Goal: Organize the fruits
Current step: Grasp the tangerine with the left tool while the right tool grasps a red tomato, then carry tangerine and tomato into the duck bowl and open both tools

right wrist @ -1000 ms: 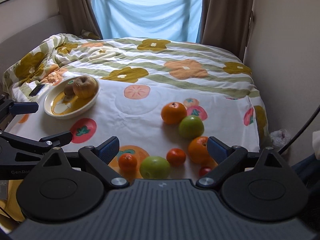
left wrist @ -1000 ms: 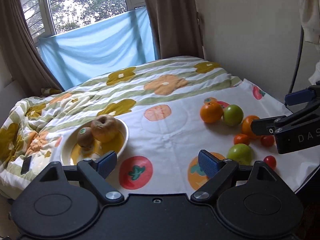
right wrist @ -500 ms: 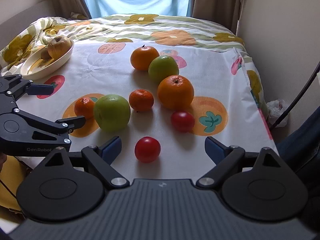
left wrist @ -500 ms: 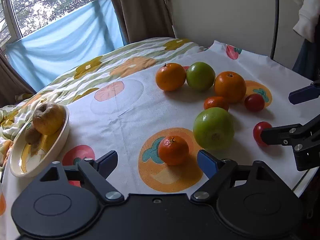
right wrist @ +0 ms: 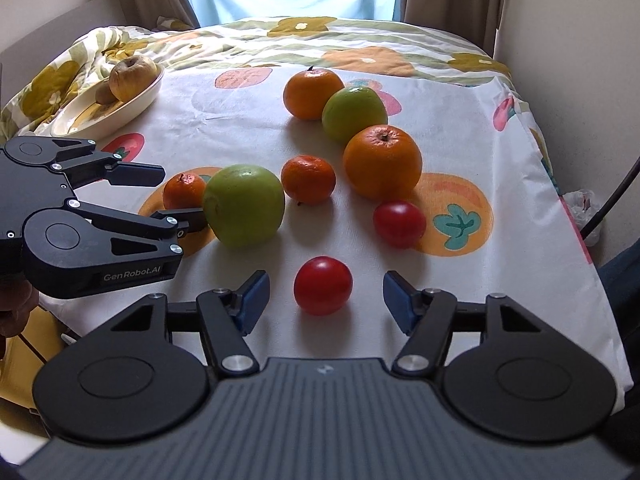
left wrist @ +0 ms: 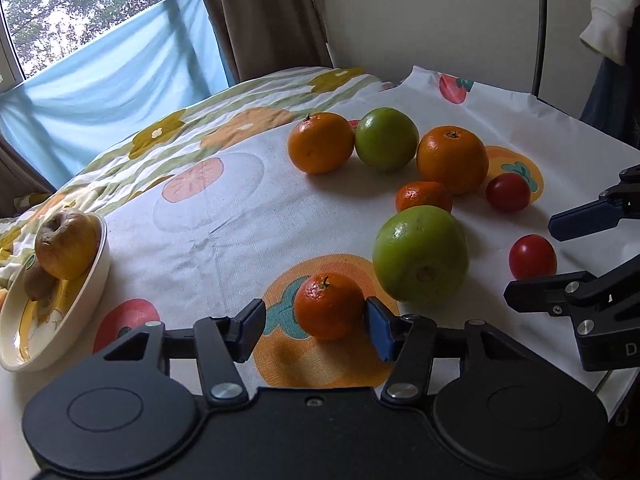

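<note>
Both grippers have closed in on the fruit since half a second ago: the left gripper [left wrist: 314,322] now brackets a small mandarin [left wrist: 329,305], and the right gripper [right wrist: 322,302] has a red tomato [right wrist: 323,285] between its fingers. The left fingers [left wrist: 379,330] stand narrowed about the mandarin, the right-hand pad touching its skin and the other just off it, so they are not yet clamped. The right fingers [right wrist: 252,300] are wide, with clear gaps on either side of the tomato.

Beyond the left fingers and to their left, a cream bowl [left wrist: 86,308] holds a wrinkled yellow apple [left wrist: 66,243] and a kiwi [left wrist: 37,284], the apple resting against the kiwi.

Just right of the left fingers sits a large green apple [left wrist: 420,254], with a second small mandarin [left wrist: 424,197] behind it. Farther ahead lie two oranges [left wrist: 321,147] and [left wrist: 452,159] with another green apple [left wrist: 386,138] between them, touching the far orange. A second tomato [right wrist: 399,223] lies ahead and right of the right fingers.

The fruit rests on a white cloth [right wrist: 240,120] printed with fruit motifs, spread over a bed with a flowered, striped quilt [right wrist: 320,36]. Behind hang brown curtains [left wrist: 260,16] and a pale blue sheet [left wrist: 112,80] below a window.
</note>
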{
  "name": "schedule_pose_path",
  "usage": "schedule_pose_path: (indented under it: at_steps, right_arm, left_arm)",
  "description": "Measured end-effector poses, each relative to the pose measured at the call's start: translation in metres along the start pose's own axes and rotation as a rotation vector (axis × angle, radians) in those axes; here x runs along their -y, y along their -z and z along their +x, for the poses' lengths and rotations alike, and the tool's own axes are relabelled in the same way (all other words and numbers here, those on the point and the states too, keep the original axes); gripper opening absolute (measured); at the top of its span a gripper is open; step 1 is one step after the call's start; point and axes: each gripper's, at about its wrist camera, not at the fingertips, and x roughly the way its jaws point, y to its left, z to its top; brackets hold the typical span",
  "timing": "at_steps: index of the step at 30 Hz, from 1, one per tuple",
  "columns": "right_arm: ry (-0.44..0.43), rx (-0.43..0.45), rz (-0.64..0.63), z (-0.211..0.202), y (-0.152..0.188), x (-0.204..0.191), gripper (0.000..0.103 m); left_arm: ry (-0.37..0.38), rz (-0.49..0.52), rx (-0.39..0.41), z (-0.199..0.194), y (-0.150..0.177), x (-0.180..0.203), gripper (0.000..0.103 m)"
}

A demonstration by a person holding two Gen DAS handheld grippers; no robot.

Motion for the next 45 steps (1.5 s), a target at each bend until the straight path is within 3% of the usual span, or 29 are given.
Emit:
schedule_pose_path:
  at_steps: [5,13,15,18,26,32,45]
  right_arm:
    - [-0.02,-0.02,0.019,0.005,0.001,0.002,0.069]
    - [-0.01,-0.011,0.012,0.006,0.004,0.0,0.064]
    - [-0.007,-0.007,0.009,0.006,0.004,-0.001,0.053]
    - [-0.003,-0.004,0.011,0.006,0.004,0.0,0.047]
    - [-0.01,0.003,0.004,0.004,0.003,0.0,0.047]
    - [0.0,0.021,-0.003,-0.004,-0.005,0.0,0.046]
    - [-0.002,0.063,-0.047,-0.033,-0.055,-0.029,0.046]
  left_arm:
    - [0.043,-0.025,-0.01,0.002,-0.004,-0.001,0.042]
    - [0.036,-0.047,-0.018,0.002,-0.005,0.0,0.041]
    - [0.027,-0.046,-0.017,0.001,-0.004,0.001,0.041]
    - [0.018,-0.059,-0.019,-0.001,-0.002,0.001,0.041]
    - [-0.042,-0.164,-0.028,-0.012,0.012,-0.008,0.04]
    - [-0.068,-0.187,-0.025,-0.024,0.015,-0.011,0.04]
    - [-0.155,-0.282,0.011,-0.085,0.003,-0.059,0.04]
